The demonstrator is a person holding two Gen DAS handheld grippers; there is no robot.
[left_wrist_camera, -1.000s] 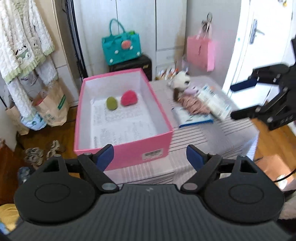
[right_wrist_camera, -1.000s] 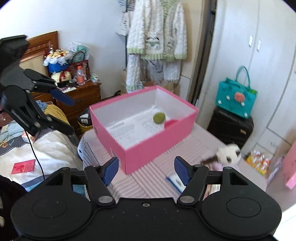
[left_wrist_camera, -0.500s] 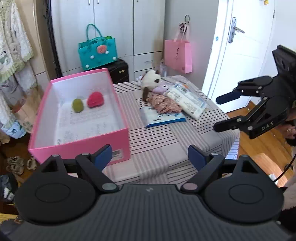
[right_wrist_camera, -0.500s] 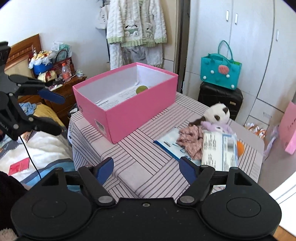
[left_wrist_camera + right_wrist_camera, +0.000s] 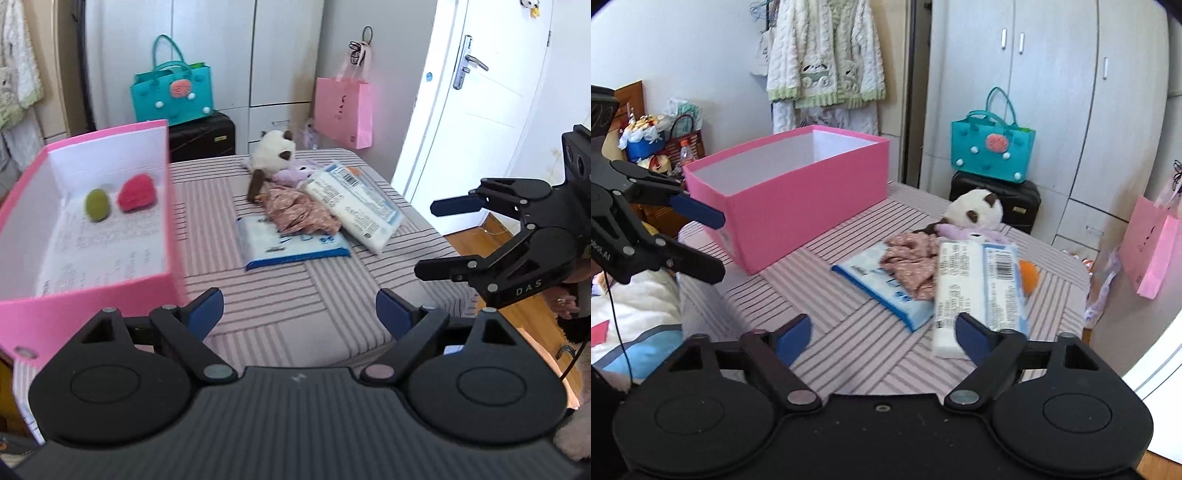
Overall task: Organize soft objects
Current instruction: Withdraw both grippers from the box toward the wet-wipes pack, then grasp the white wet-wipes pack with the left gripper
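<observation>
The pink box (image 5: 92, 317) looks like matt cardboard, lined white inside. A striped woven cloth (image 5: 295, 314) covers the bench. The plush cat (image 5: 275, 155) is fuzzy; the floral fabric (image 5: 299, 214) is crumpled cloth. The wipes packet (image 5: 882, 284) and white pack (image 5: 975, 280) are glossy plastic film. Both tongs are matt black plastic.

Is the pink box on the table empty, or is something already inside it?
Not empty. The pink box is open on top and holds a green soft ball and a red one near its far wall.
</observation>
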